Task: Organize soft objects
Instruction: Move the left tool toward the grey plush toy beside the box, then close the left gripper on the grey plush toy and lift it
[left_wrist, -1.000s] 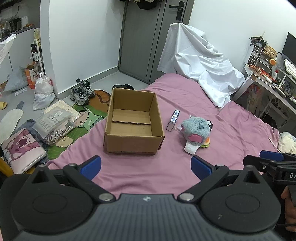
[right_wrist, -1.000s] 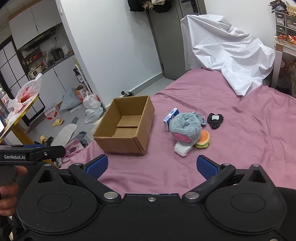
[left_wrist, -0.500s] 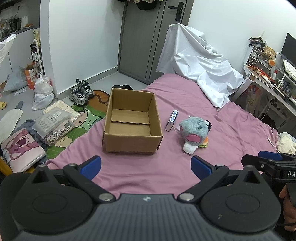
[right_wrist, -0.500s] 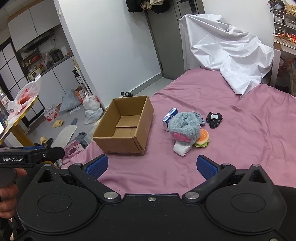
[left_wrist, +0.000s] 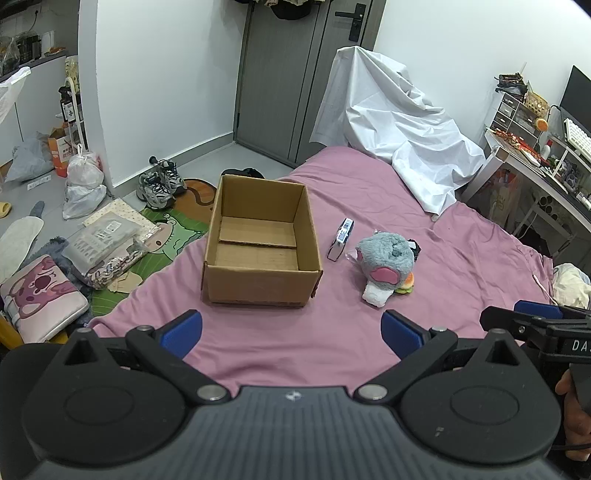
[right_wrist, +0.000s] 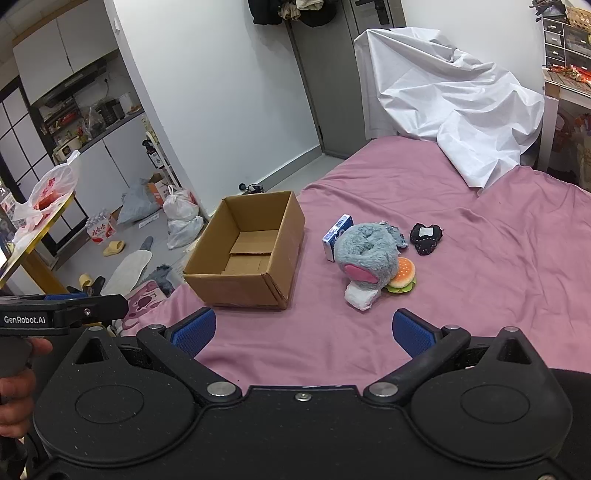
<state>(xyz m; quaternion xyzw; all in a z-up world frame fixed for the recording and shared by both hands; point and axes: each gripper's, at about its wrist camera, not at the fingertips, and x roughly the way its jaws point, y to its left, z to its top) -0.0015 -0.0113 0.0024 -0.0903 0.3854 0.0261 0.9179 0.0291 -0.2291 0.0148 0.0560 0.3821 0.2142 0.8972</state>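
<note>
An empty cardboard box (left_wrist: 260, 245) (right_wrist: 248, 251) stands open on the pink bedspread (left_wrist: 369, 206). To its right lies a grey plush toy (left_wrist: 386, 260) (right_wrist: 367, 253) with a pink ear, resting on a small burger toy (right_wrist: 402, 275). A blue-and-white carton (left_wrist: 341, 238) (right_wrist: 336, 236) sits between box and plush, and a black soft pouch (right_wrist: 425, 237) lies behind them. My left gripper (left_wrist: 291, 334) is open, well short of the box. My right gripper (right_wrist: 303, 330) is open too, short of the plush. Neither holds anything.
A white sheet (left_wrist: 391, 122) drapes over something at the bed's head. Shoes (left_wrist: 159, 184), bags and a pink case (left_wrist: 40, 291) clutter the floor to the left. A desk with shelves (left_wrist: 535, 155) stands at the right. A hand (right_wrist: 14, 384) holds the left gripper's handle.
Both views have drawn back slightly, so the box and plush look a little smaller and farther. Nothing on the bed has moved and both grippers stay open.
</note>
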